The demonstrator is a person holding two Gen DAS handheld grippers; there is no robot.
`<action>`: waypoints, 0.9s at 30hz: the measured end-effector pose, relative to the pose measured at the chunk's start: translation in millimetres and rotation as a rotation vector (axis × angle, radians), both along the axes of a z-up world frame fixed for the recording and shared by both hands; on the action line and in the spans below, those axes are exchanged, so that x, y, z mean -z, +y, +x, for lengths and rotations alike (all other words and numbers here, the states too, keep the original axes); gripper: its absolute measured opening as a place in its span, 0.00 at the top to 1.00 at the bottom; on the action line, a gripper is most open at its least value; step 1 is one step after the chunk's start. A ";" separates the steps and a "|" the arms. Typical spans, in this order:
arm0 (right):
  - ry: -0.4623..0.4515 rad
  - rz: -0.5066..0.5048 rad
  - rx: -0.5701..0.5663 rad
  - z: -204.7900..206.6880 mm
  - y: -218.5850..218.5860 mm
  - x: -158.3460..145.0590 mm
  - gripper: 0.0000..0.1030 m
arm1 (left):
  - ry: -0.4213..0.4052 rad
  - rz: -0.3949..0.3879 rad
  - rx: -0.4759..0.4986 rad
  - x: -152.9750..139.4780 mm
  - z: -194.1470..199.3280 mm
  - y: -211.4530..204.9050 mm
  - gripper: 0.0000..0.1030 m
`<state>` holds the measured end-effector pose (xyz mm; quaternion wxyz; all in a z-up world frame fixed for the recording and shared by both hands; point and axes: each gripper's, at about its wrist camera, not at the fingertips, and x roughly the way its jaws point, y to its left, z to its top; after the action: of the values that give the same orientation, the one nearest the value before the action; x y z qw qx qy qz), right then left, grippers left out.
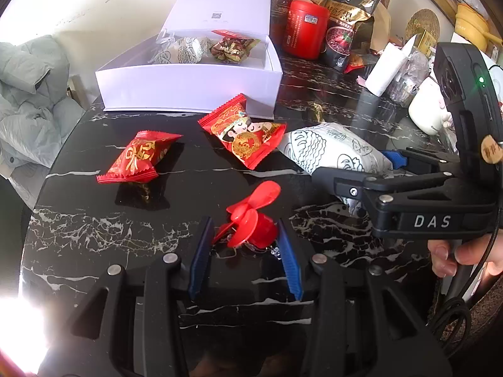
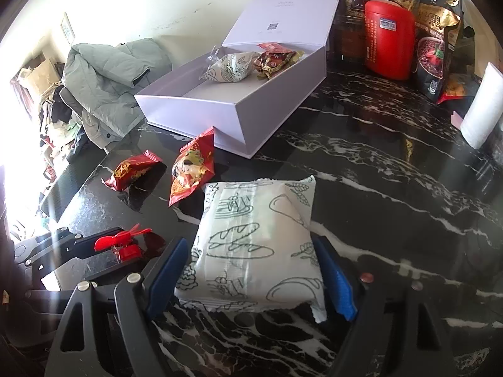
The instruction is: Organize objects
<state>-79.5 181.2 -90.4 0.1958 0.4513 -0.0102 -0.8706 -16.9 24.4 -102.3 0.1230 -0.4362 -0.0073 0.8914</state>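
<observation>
- The left gripper (image 1: 243, 245) points steeply down at the table, its blue pads (image 1: 199, 257) drawn narrow and pressed against both sides of a small red toy fan (image 1: 251, 216), blades facing away from the camera.
- The right gripper (image 2: 251, 270) also tilts down, jaws standing wide on either side of a white bread packet (image 2: 257, 242) that lies flat on the black marble table (image 2: 393, 163). The pads sit just beside the packet's edges; whether they press on it cannot be told.
- In the left wrist view the right gripper's black body reads "DAS", a green light glows on its upright part, and the person's fingers (image 1: 446, 254) curl around its handle.
- The bread packet is printed with line drawings of loaves and cakes.
- Beyond the fan lie two red sweet wrappers: one with gold characters (image 1: 141, 157), one showing a cartoon bridal couple (image 1: 245, 135), leaning near the box front.
- Behind them stands an open white gift box (image 1: 188, 84), lid raised, holding another white printed packet (image 1: 185, 50) and a bag of gold-wrapped sweets (image 1: 232, 47).
- To the box's right stand a red canister (image 1: 305, 28) with a small label, a black-and-gold food pouch (image 1: 349, 28) with Chinese characters too small to read, and jars behind.
- A grey-green padded jacket (image 2: 107, 78) is heaped off the table's left edge.
</observation>
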 end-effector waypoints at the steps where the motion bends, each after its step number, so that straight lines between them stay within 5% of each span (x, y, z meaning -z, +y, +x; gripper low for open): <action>1: 0.002 -0.002 -0.001 0.1 0.2 0.2 0.20 | 0.000 -0.001 0.000 0.1 -0.1 -0.1 0.61; 5: 0.007 -0.020 -0.007 2.0 1.5 0.2 0.20 | 0.000 -0.001 0.001 0.1 -0.2 -0.4 0.61; 10: 0.034 -0.028 -0.002 7.1 4.6 -3.3 0.38 | -0.005 0.000 -0.002 0.0 -0.9 -1.3 0.61; 27: 0.056 -0.070 0.009 28.1 23.3 -28.6 0.42 | 0.022 -0.011 -0.005 -26.4 -0.7 -0.2 0.62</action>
<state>-51.5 204.5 -61.8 0.2078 0.4196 -0.0371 -0.8828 -17.6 24.2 -75.9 0.1185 -0.4271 -0.0023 0.8964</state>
